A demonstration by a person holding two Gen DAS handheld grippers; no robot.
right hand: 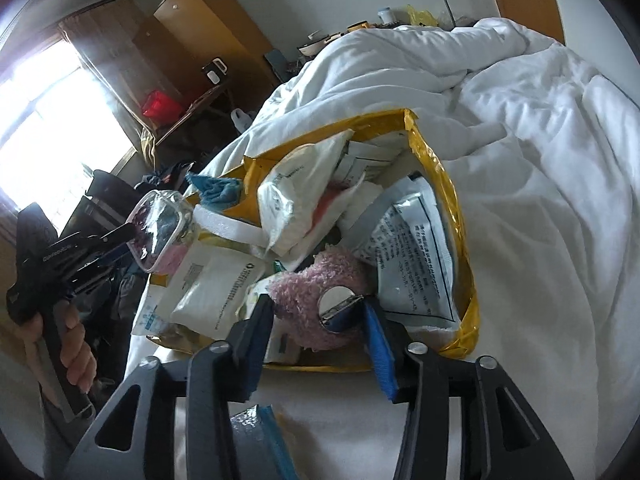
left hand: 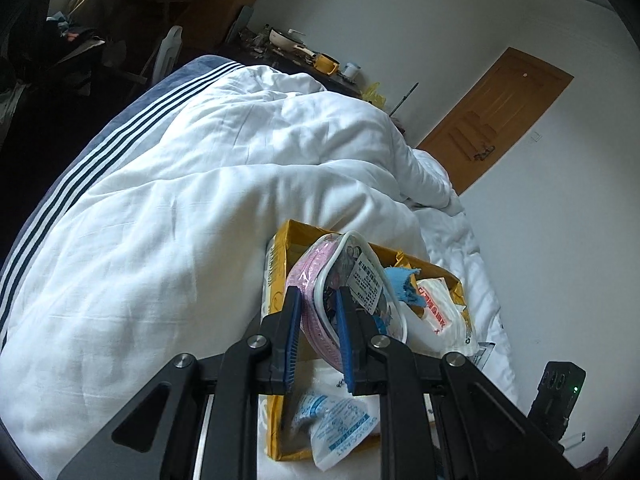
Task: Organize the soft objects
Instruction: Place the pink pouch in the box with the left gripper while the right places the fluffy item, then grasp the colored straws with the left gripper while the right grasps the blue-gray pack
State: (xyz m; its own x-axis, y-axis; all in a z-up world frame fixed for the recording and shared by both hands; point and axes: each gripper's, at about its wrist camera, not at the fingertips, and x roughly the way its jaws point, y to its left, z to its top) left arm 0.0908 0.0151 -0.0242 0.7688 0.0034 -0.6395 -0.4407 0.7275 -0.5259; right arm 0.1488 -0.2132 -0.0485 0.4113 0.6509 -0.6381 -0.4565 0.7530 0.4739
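A yellow cardboard box sits on the white bed and also shows in the right wrist view. It is full of soft packets and cloths. My left gripper is shut on a clear pouch with pink lining and holds it above the box's near edge. The same pouch shows at the left of the right wrist view. My right gripper is shut on a fluffy pink item with a round metal clasp, just above the box's near side.
A rumpled white duvet covers the bed, with a blue striped edge at the left. A cluttered dark table and a wooden door stand beyond. A black device sits at the bed's right edge.
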